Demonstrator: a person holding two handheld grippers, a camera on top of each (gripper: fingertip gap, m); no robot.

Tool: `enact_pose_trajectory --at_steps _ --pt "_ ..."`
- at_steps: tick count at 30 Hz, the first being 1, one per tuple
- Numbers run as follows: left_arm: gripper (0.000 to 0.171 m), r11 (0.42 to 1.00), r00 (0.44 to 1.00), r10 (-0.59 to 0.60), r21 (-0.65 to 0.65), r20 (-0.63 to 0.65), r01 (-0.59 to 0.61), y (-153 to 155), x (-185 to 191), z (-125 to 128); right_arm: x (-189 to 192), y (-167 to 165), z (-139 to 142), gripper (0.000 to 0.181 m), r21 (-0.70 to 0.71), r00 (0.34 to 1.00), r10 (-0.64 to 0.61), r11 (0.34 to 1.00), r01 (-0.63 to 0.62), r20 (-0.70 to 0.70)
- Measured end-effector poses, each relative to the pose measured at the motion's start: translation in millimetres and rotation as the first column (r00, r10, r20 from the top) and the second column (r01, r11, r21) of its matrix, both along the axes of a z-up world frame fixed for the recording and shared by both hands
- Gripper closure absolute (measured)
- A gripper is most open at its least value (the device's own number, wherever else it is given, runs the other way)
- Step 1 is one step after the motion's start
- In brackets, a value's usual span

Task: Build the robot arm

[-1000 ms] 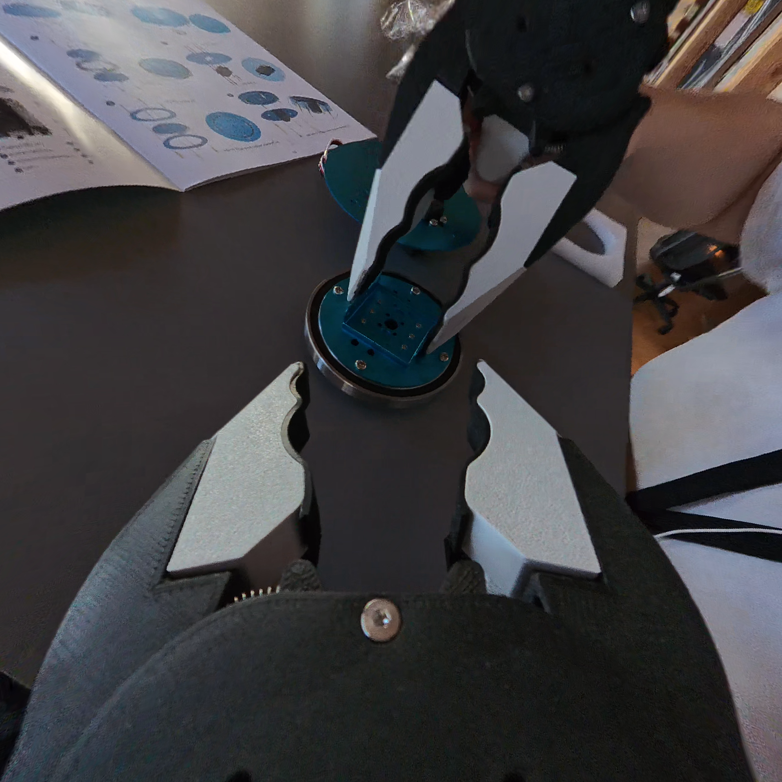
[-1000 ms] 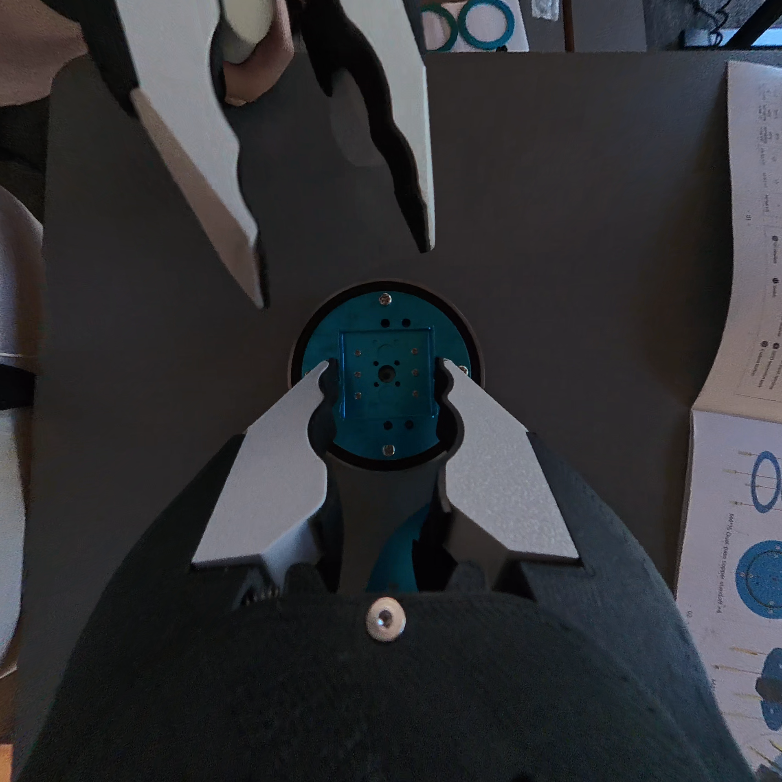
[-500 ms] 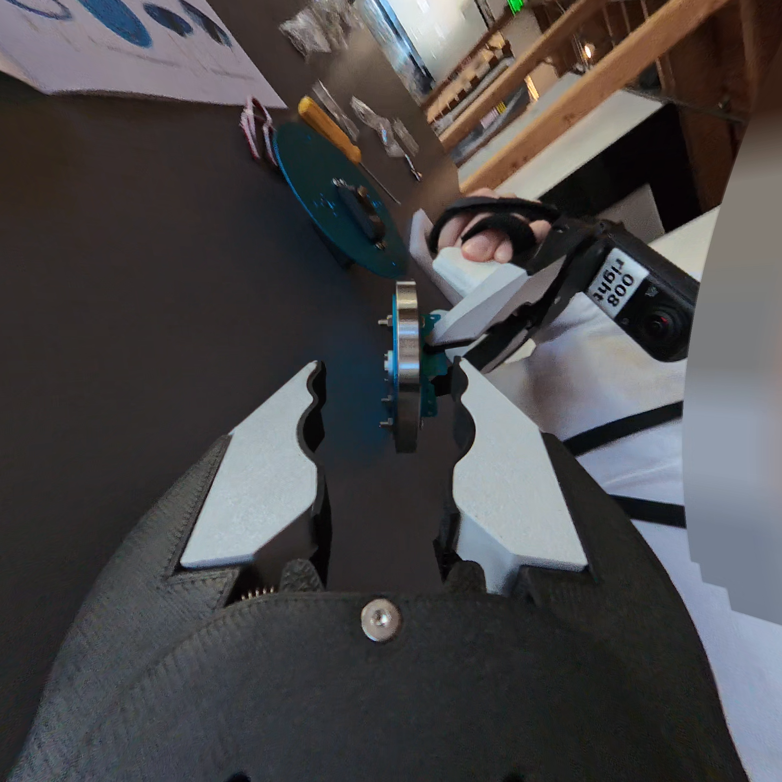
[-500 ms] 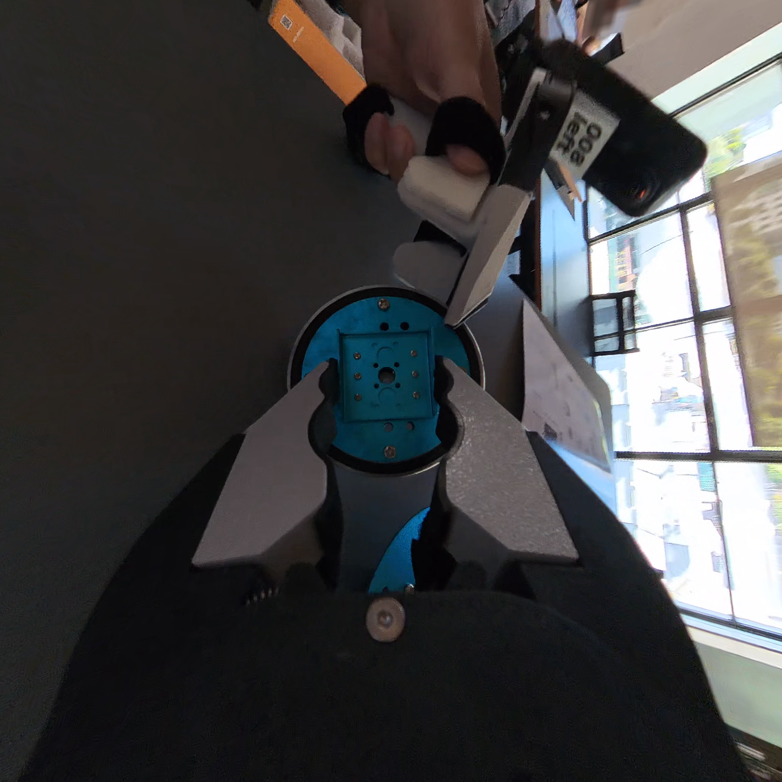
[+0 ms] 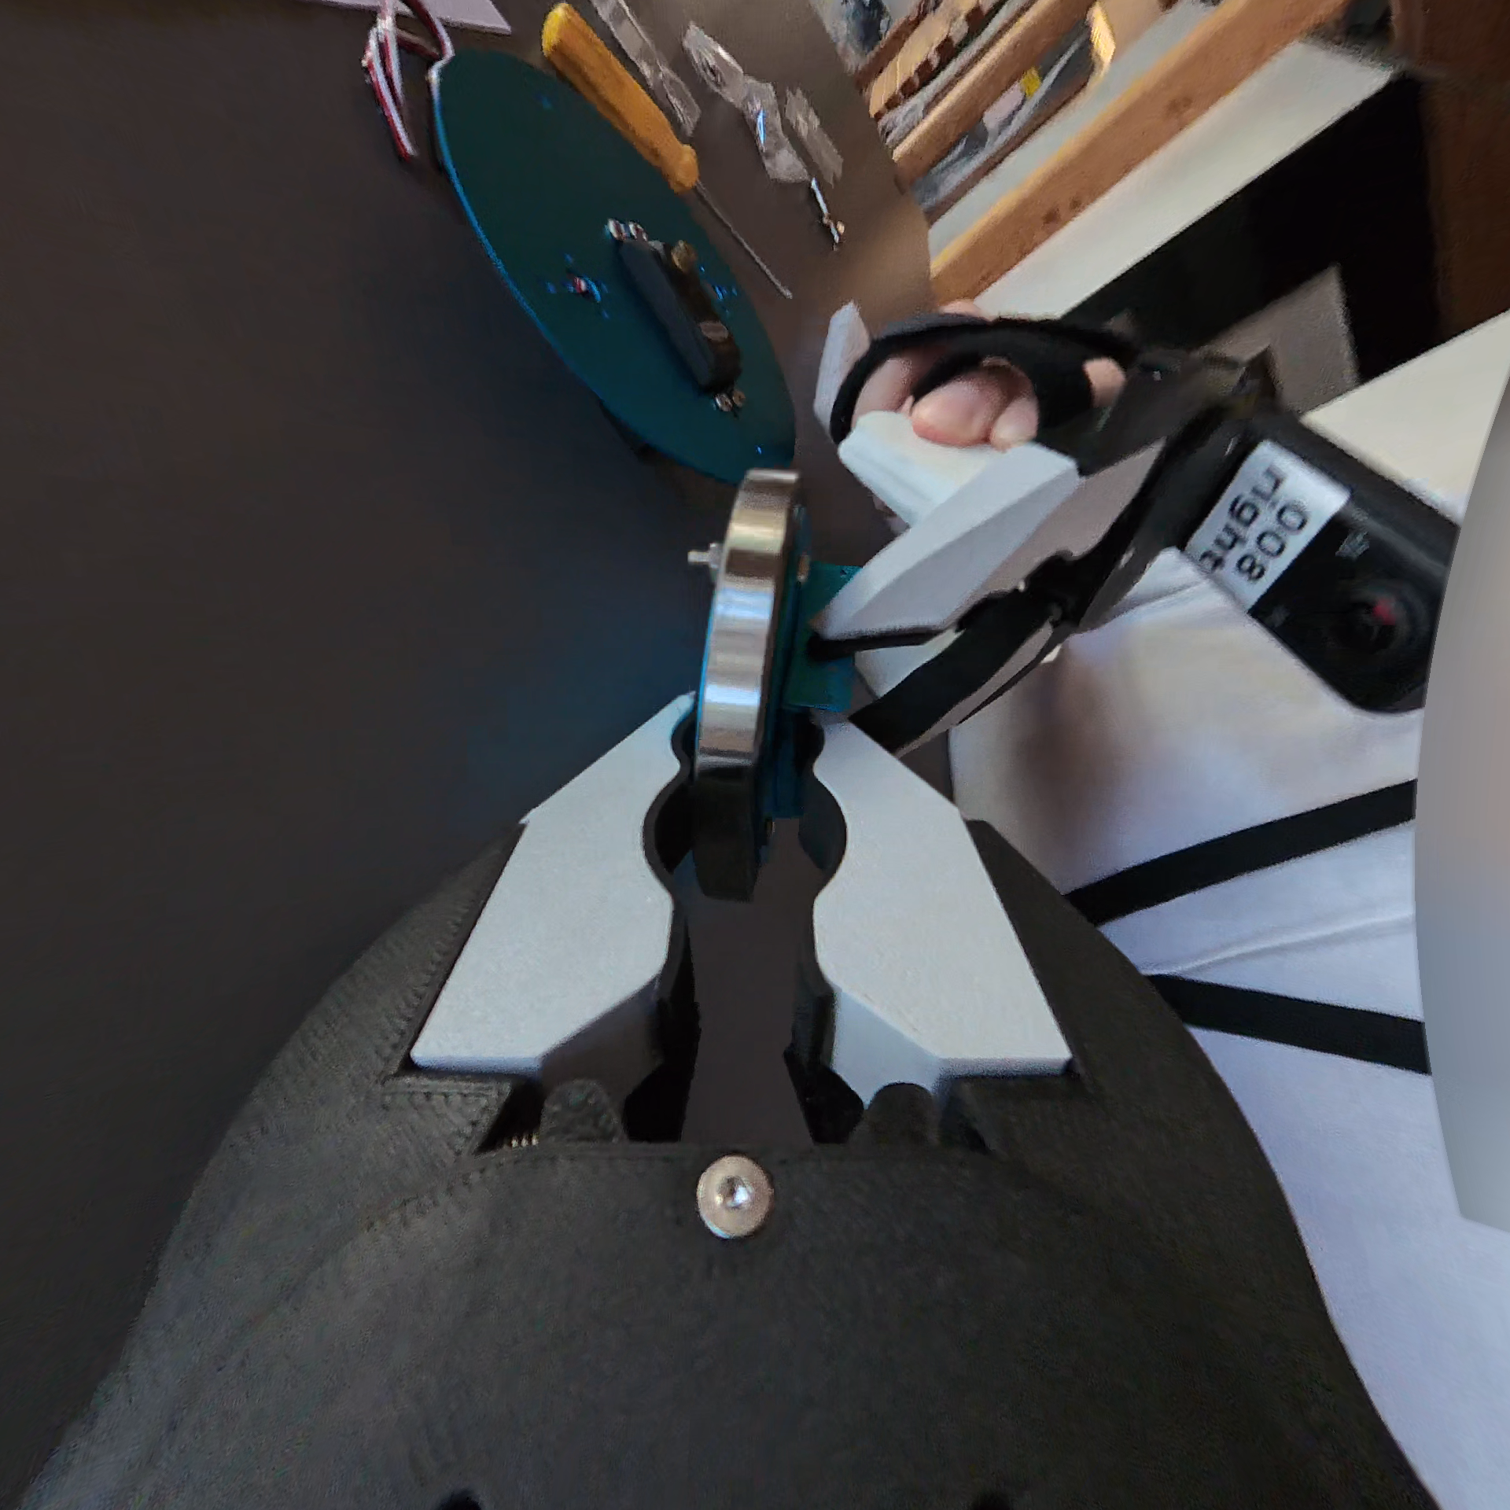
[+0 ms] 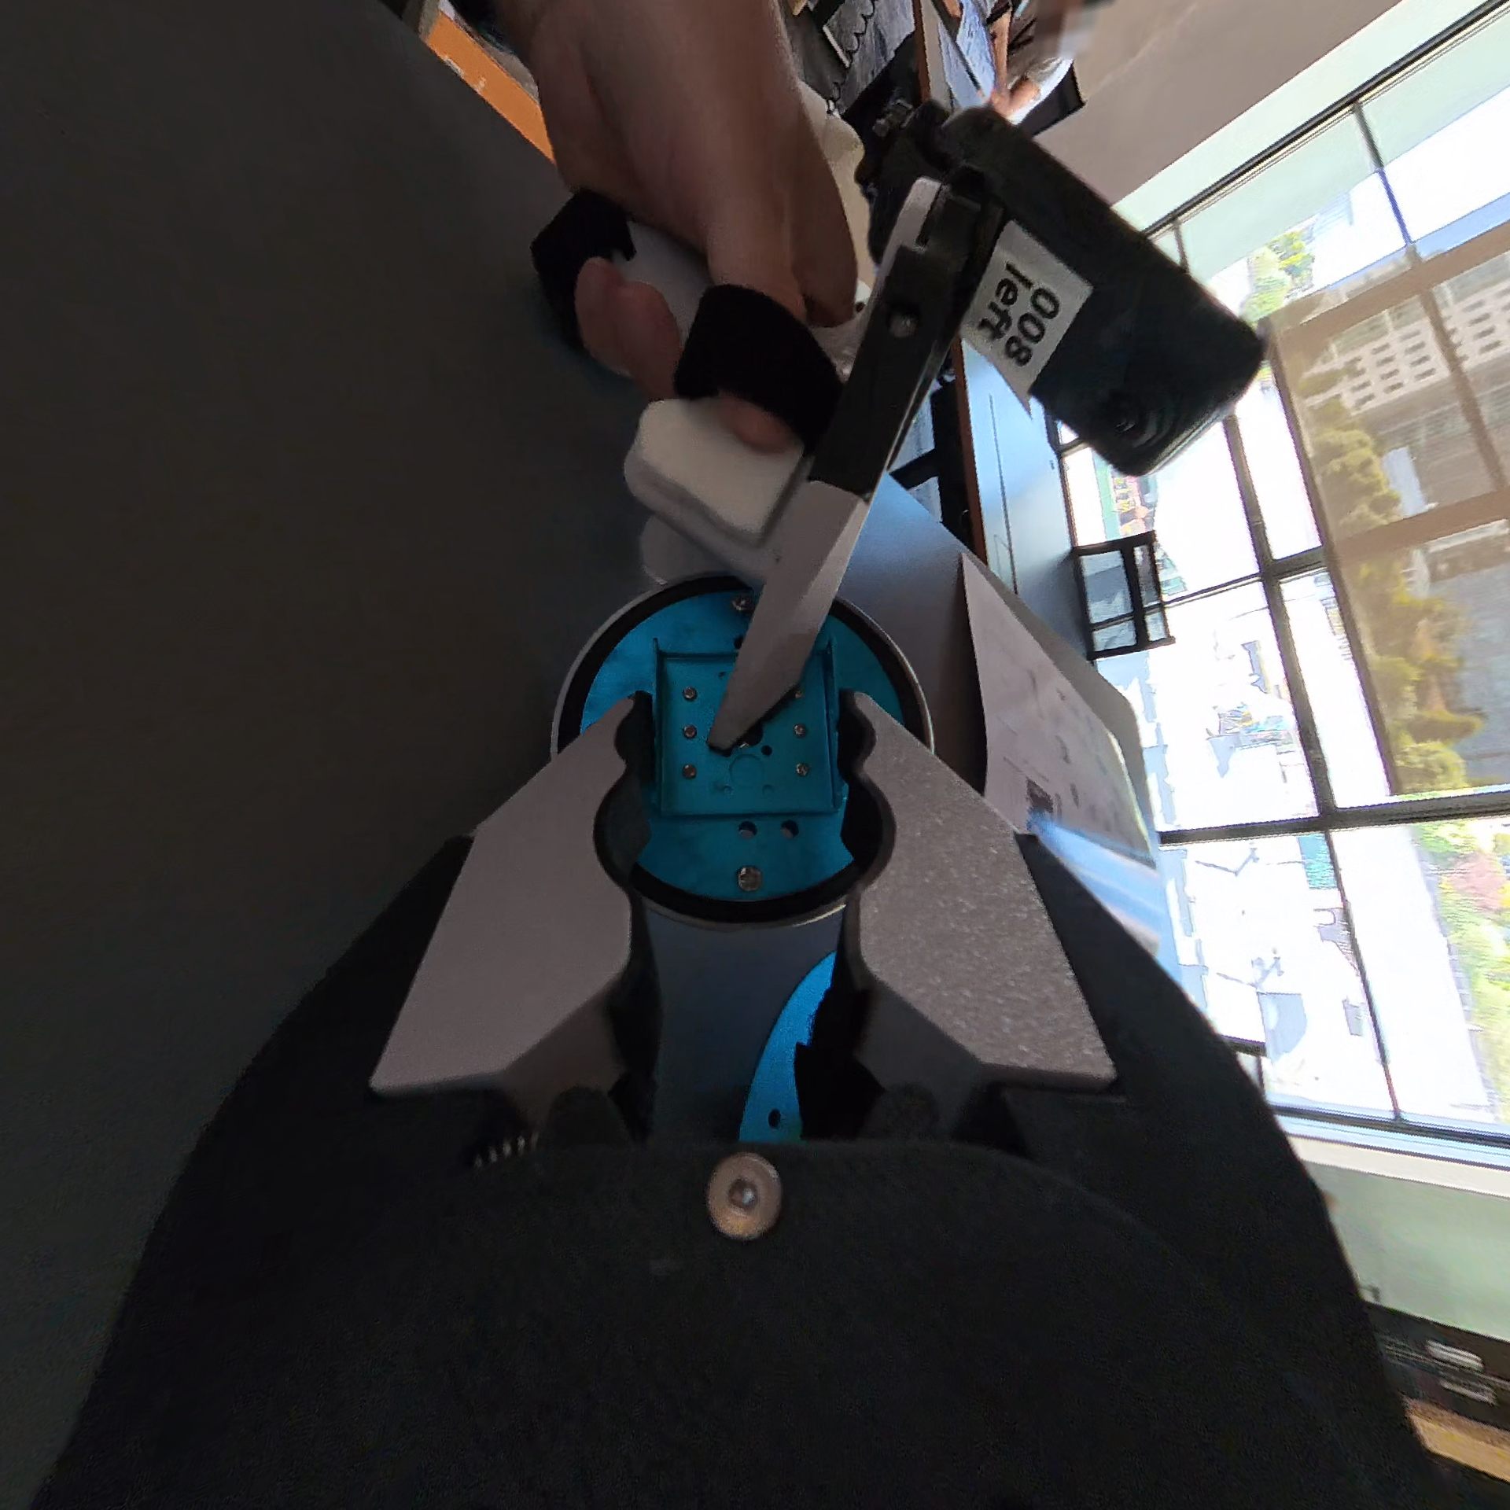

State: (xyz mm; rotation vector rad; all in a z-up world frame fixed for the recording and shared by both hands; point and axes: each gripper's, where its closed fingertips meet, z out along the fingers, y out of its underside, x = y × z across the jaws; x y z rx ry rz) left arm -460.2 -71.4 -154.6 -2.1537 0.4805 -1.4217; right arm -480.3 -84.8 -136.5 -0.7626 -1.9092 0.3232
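right tongs clamped on the blue square bracket of the metal-rimmed disc, held on edge above the dark counter, face turned sideways. left tongs partly open, straddling the disc's lower rim, contact unclear. blue plate and orange-handled screwdriver lying beyond, bare counter to the left.

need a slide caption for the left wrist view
Right gripper holds a steel-rimmed blue disc on edge between the left gripper fingers.

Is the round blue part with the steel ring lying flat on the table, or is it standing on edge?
On edge, off the table. The left wrist view shows the steel ring edge-on, held by the right gripper on its blue bracket.
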Motion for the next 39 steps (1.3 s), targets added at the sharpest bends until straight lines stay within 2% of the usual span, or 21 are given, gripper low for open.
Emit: enact_pose_trajectory --at_steps 3,8,21,39 --pt "0.152 1.000 1.000 0.014 -0.002 0.002 -0.014 1.1 -0.4 0.1 -0.2 0.8 0.2 0.137 -0.013 1.000 -0.010 1.000 0.010 -0.009" --pt "0.153 0.999 0.999 0.027 0.031 -0.025 -0.026 -3.2 -1.0 4.6 -0.5 -4.8 5.1 0.137 0.058 0.999 0.011 0.998 -0.009 -0.032" --pt "0.152 0.999 0.999 0.031 -0.014 -0.031 -0.031 -5.5 3.7 10.0 3.4 -6.8 11.4 0.137 -0.009 0.997 0.035 0.999 -0.035 -0.064" --pt "0.152 0.989 0.994 0.071 -0.136 0.087 -0.059 -10.1 3.5 13.3 9.1 -9.5 17.2 0.137 -0.010 0.992 0.084 0.996 -0.086 -0.090"
